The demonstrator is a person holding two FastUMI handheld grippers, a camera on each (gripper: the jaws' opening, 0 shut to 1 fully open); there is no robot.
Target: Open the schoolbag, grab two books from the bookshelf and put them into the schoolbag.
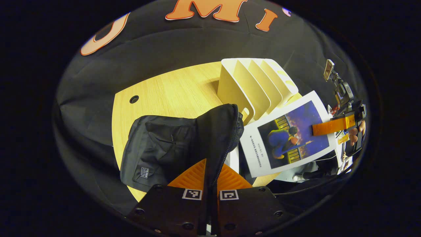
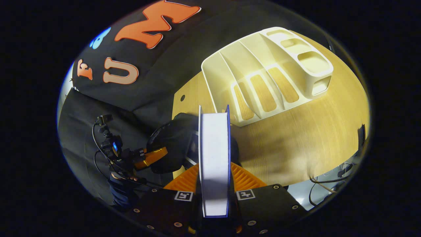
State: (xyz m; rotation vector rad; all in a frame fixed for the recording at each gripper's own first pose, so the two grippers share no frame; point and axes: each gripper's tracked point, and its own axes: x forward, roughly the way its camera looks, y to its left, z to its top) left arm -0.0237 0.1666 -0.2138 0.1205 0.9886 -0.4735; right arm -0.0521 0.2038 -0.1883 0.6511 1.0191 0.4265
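Your left gripper (image 1: 210, 184) is clamped on the raised, zippered rim of a black fabric schoolbag (image 1: 171, 144), holding the flap up so the mouth stays open. The bag slumps on the pale wooden counter (image 1: 171, 89), directly ahead of this gripper's fingers.

Your right gripper (image 2: 213, 184) is closed on a thin white-edged book with a blue cover (image 2: 213, 151), both fingers pressing its two faces, the book standing on edge between them. In the left gripper view the same book (image 1: 289, 135) shows its front, a picture in blue and yellow on a white border, hanging just to the right of the bag's opening, with the right gripper (image 1: 332, 126) and the hand holding it at its far side.

Beyond the book, farther from both grippers, stands a cream plastic bookshelf with slanted dividers (image 2: 269, 72); its slots look bare.

By my judgement the bag is open and this book is lifted off the shelf but not yet inside. Something pale shows at the bag's mouth, possibly a first book; I cannot tell for certain. What is left is lowering this book in.

A small woven label sits on the bag's front pocket (image 1: 144, 172), and a line of print runs along the book's white border; both are too small to read.
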